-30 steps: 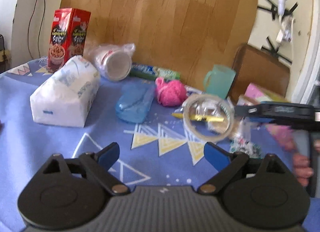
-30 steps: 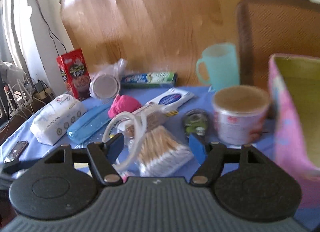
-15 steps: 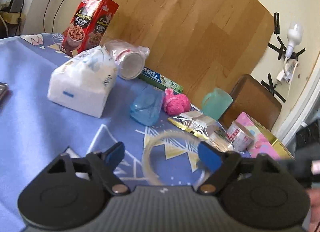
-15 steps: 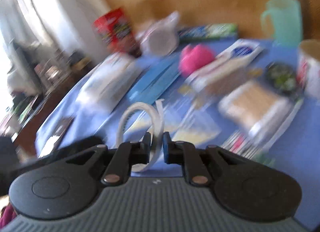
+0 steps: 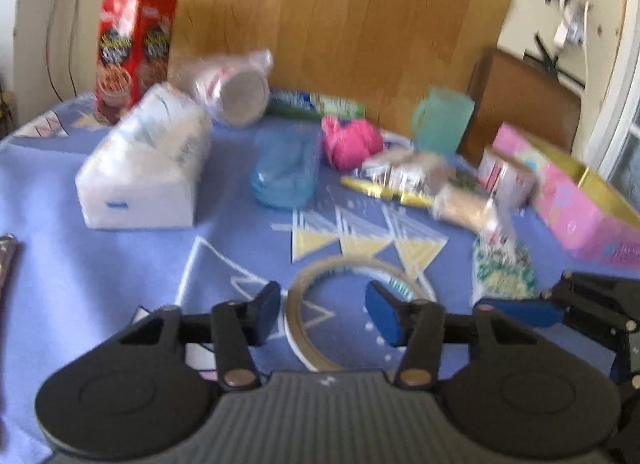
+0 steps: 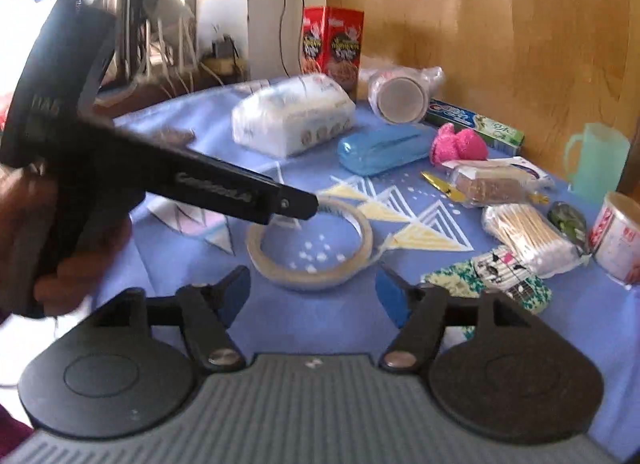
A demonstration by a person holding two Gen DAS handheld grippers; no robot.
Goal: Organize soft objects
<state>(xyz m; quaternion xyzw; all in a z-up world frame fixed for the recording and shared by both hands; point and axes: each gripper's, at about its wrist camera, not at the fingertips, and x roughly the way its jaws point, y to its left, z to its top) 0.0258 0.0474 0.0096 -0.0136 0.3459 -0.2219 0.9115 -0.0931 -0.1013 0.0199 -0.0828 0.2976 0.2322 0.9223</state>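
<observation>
A clear tape roll [image 6: 310,246] lies flat on the blue tablecloth [image 6: 344,320]; it also shows in the left wrist view [image 5: 320,316]. My left gripper [image 5: 324,314] is open with its fingers on either side of the roll's near part. My right gripper [image 6: 312,292] is open and empty just in front of the roll. A pink fuzzy sock ball [image 6: 458,143] lies further back. A patterned sock [image 6: 492,272] lies to the right. A white tissue pack [image 6: 292,113] sits at the back left.
A blue case [image 6: 384,147], toothpaste box [image 6: 474,121], red cereal box [image 6: 332,43], wrapped cups [image 6: 400,93], cotton swabs [image 6: 532,240], teal mug [image 6: 596,157], snack packet [image 6: 496,179] and white tub [image 6: 618,240] crowd the back and right. A pink box [image 5: 580,203] stands at the right.
My right gripper, which held the tape roll shut, has opened and the roll now lies on the cloth. My left gripper has come down around it.
</observation>
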